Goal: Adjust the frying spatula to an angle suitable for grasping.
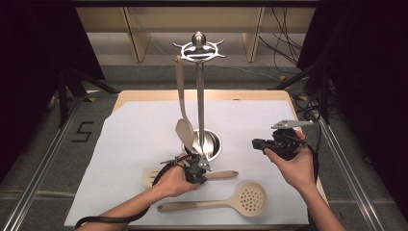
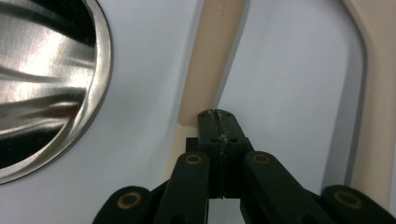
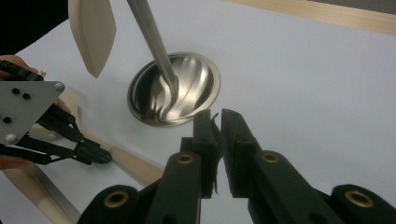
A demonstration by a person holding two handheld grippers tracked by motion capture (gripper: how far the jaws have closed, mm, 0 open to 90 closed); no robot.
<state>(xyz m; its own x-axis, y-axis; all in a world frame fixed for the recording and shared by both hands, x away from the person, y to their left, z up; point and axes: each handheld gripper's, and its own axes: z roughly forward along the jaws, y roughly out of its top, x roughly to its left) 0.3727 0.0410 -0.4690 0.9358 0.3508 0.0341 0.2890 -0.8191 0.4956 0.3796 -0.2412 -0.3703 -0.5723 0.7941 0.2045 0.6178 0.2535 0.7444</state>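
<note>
My table (image 1: pixel 144 96) is pale wood, showing along the far edge, and a white sheet (image 1: pixel 134 134) covers nearly all of its top. Directly on the sheet, near the middle, stands the round steel base (image 1: pixel 214 144) of a rack. Nearer me lie two wooden utensils, both flat with their handles running across: a turner (image 1: pixel 153 176), its slotted head to my left and its handle passing under my left hand, and nearer still a skimmer (image 1: pixel 253 197), its round holed head to my right.
</note>
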